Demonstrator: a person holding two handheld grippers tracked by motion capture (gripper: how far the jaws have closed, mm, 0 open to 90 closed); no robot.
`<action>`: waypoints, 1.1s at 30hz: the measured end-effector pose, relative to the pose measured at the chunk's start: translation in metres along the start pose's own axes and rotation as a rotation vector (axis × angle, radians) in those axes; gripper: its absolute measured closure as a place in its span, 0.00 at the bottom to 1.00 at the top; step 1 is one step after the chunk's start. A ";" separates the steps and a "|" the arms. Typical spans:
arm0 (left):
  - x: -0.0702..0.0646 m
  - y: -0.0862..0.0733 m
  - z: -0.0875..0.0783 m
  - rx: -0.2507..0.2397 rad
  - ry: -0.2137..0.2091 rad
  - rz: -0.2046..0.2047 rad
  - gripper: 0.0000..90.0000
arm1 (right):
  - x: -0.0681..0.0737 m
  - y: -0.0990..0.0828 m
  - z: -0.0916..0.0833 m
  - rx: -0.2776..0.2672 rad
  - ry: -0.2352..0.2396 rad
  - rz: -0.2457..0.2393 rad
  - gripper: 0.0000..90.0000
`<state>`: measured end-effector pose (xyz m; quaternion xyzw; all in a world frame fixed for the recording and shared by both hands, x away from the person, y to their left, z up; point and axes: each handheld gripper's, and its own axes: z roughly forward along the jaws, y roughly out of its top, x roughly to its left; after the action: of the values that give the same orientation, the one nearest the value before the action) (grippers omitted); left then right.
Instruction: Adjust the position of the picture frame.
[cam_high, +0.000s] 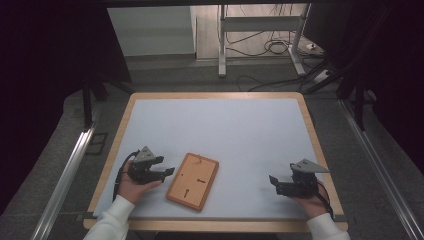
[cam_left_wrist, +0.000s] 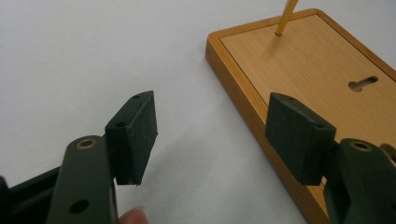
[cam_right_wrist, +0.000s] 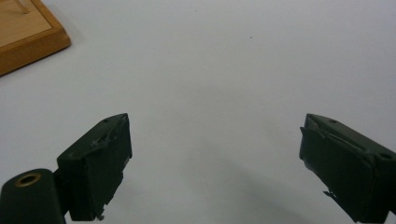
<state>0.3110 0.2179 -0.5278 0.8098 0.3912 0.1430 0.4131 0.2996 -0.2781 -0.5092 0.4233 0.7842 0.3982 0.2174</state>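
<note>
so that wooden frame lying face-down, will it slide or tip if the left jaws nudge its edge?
The wooden frame lies flat on its broad face, so tipping looks unlikely; it will probably slide or pivot on the smooth white table. It looks rigid, likely light. The thin stick rising from its back could snag or snap.

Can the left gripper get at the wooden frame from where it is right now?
Probably yes: the left gripper is open beside the wooden frame, one jaw already over its edge, nothing between them.
</note>
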 end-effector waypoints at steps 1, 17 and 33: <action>0.000 0.000 0.000 0.000 0.001 0.000 0.38 | -0.001 0.000 0.000 0.000 0.015 0.007 0.11; -0.002 -0.008 -0.006 0.017 0.018 0.008 0.37 | -0.001 0.003 0.000 0.008 0.004 -0.012 0.15; -0.009 0.003 -0.014 0.036 -0.040 0.056 0.98 | -0.003 -0.005 -0.008 -0.026 -0.021 -0.003 0.16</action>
<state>0.2988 0.2174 -0.5163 0.8304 0.3628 0.1313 0.4020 0.2934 -0.2856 -0.5080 0.4232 0.7773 0.4036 0.2319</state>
